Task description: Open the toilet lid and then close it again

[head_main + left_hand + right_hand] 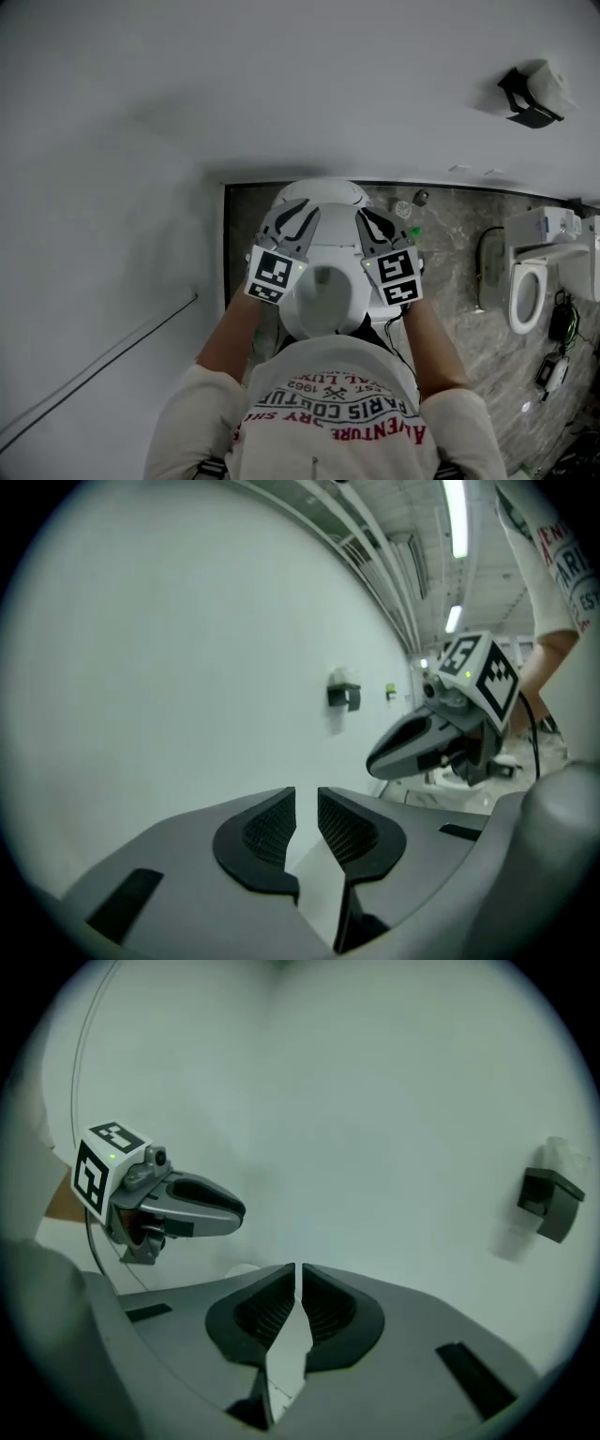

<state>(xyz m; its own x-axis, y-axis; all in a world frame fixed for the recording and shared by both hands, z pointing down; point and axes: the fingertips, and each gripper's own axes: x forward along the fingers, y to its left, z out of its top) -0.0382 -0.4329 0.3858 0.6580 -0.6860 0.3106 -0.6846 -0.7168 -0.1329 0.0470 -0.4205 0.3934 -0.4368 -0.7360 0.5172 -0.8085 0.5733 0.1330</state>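
**Query:** In what condition are the grippers found, and where is the work located?

**Reply:** Nearest, the person's forearms (pixel 232 328) are held forward. The left gripper (pixel 296 217) is seen with its pads (pixel 267 832) a little apart. Only wall shows in the gap, and nothing is gripped. The right gripper (pixel 378 225) is all but closed, down to a thin slit, and is likewise empty. Between the two, the toilet (pixel 323 309) is stood at the far left corner of the tiled floor (pixel 450 234), backed against the wall (pixel 281 94). The toilet lid (pixel 319 197) is judged to be raised, since a bowl opening appears to be exposed, but this is not certain.

**Query:** How is the step in hand to be done well?

**Reply:** If closing is due, the jaws should be widened before contact is made. The lid's upper rim should then be taken at both sides, at equal height. The lid should be lowered under control and not dropped. The holder (pixel 532 94), mounted further along the wall, is not involved.
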